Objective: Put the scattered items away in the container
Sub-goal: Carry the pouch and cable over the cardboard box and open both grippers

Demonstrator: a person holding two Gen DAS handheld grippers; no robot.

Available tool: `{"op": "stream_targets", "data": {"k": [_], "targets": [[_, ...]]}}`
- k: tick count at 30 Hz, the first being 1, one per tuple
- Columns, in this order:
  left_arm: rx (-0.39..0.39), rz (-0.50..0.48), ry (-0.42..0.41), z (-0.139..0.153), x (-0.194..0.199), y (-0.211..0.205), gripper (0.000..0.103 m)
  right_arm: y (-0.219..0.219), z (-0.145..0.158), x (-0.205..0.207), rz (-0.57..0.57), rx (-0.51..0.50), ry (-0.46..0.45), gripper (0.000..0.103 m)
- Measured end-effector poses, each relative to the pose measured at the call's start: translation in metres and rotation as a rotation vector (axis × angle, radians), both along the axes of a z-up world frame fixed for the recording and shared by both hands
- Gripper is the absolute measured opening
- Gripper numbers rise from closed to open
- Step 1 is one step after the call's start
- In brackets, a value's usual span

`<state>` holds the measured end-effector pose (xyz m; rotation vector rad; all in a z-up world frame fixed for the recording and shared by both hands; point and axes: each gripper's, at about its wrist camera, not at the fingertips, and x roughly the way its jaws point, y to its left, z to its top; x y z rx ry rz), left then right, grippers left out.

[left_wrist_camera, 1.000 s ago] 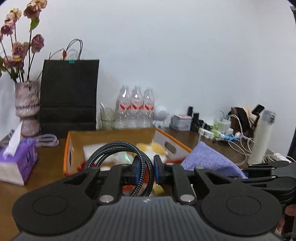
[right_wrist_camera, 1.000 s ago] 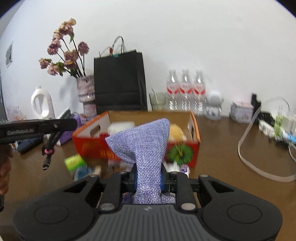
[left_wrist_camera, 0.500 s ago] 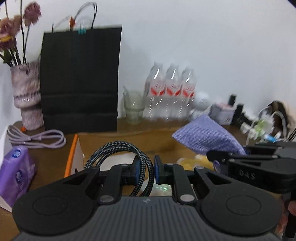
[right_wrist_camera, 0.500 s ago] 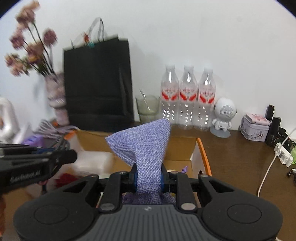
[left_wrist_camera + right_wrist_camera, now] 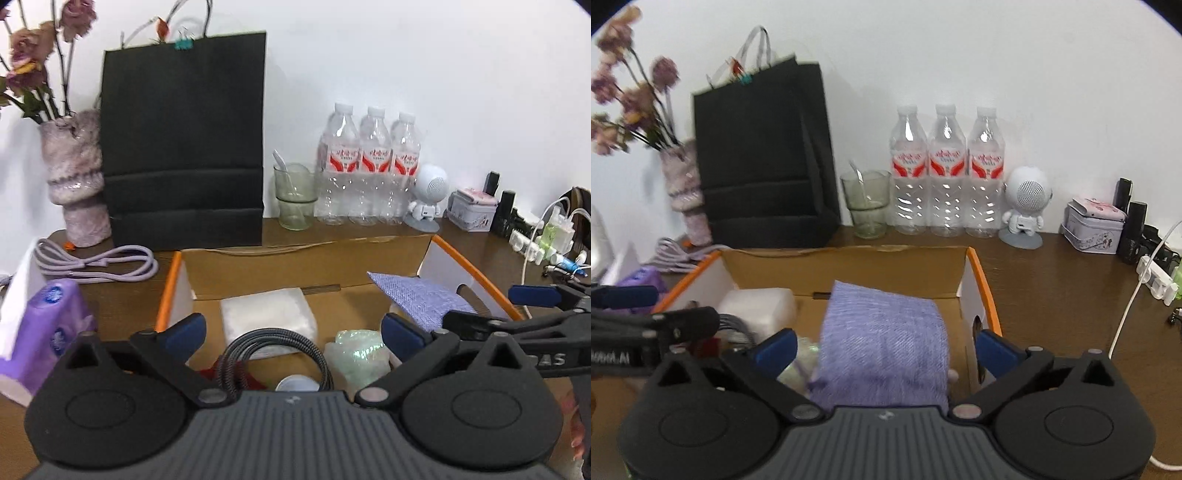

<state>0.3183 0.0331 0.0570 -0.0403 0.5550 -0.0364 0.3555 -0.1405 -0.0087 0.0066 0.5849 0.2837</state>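
Both tongs spread wide over the box (image 5: 476,273): left tongs (image 5: 291,332) above braided cable (image 5: 273,350), right tongs (image 5: 884,347) above purple pouch (image 5: 886,347); each lies loose inside.

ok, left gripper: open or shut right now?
Open. The left gripper has its blue pads spread wide, touching nothing; the braided cable lies loose between them, over the box.

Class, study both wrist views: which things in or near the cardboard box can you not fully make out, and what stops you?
- Braided cable, left wrist view: lower loop hidden behind the left claw body.
- Purple cloth pouch, right wrist view: bottom hidden by the right claw body.
- Red item, left wrist view: mostly covered, unidentifiable.
- Bottle labels: print too small.
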Motion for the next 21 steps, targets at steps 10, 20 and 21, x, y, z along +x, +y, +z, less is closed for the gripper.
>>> {"op": "stream_targets", "data": {"k": [10,20,21], "targets": [[0.036,-0.093,-0.056,-0.001,-0.118,0.035,0.103,-0.032,0.022,-0.115,0.101,0.016,-0.105,0.103],[-0.017,0.092,0.027,-0.055,-0.218,0.059,0.103,-0.061,-0.03,-0.208,0.017,-0.005,-0.001,0.103],[-0.034,0.1,0.027,-0.057,-0.224,0.059,0.103,-0.061,-0.036,-0.213,0.015,0.005,0.018,0.103]]}}
